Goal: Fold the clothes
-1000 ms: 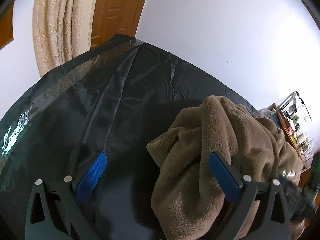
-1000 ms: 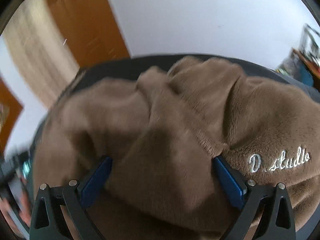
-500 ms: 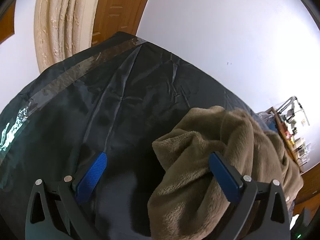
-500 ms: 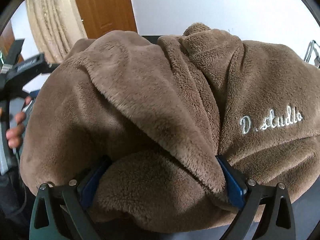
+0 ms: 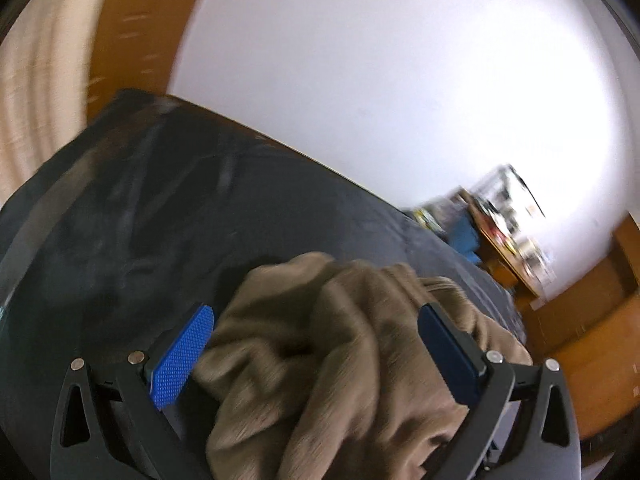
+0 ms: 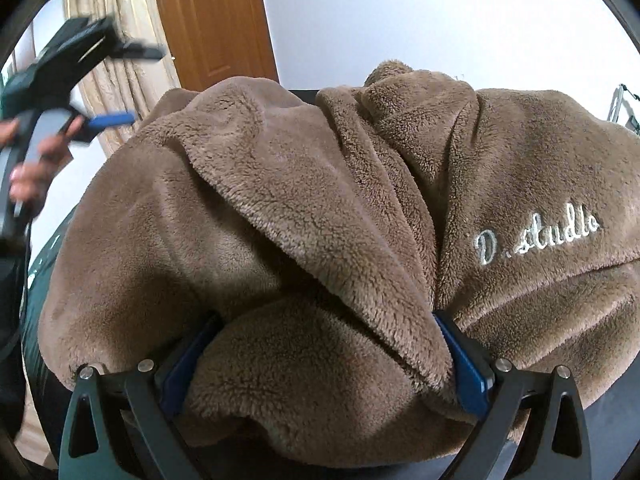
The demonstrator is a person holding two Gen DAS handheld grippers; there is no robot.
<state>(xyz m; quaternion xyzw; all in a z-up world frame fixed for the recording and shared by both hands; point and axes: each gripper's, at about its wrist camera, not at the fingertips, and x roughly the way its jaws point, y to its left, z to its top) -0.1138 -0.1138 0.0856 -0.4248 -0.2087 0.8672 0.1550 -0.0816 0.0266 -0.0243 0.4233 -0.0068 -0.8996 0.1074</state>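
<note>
Right gripper (image 6: 324, 360) first: its two blue pads are spread wide, and a thick roll of the brown fleece garment (image 6: 304, 216) fills the space between them at the bottom of the right wrist view, the plush touching both pads, though nothing shows the fabric being pinched tight, so call it spread rather than clamped. That garment mounds up across nearly the whole frame, folds running from the centre down toward the right pad, with white embroidered lettering (image 6: 536, 236) reading "D.studio" at the right middle. Over at the upper left of that same view, the left gripper (image 6: 96, 92) is up in the air, blurred, a person's hand (image 6: 32, 168) wrapped round its handle, one blue pad poking out toward the cream curtain (image 6: 120, 56); a brown door (image 6: 212, 20) stands beside the curtain at the top. Switch to the left wrist view and it is all smeared with motion: the left gripper (image 5: 316, 352) has its blue pads wide apart, and a bunched part of the brown fleece garment (image 5: 320, 372) sits low in the centre between them, close against the left pad and running behind the right one. Beneath it spreads the dark sheet-covered surface (image 5: 140, 220), filling the left and middle of the frame, with a white wall (image 5: 380, 72) above and a cluttered wooden desk (image 5: 504, 240) at the right edge.
</note>
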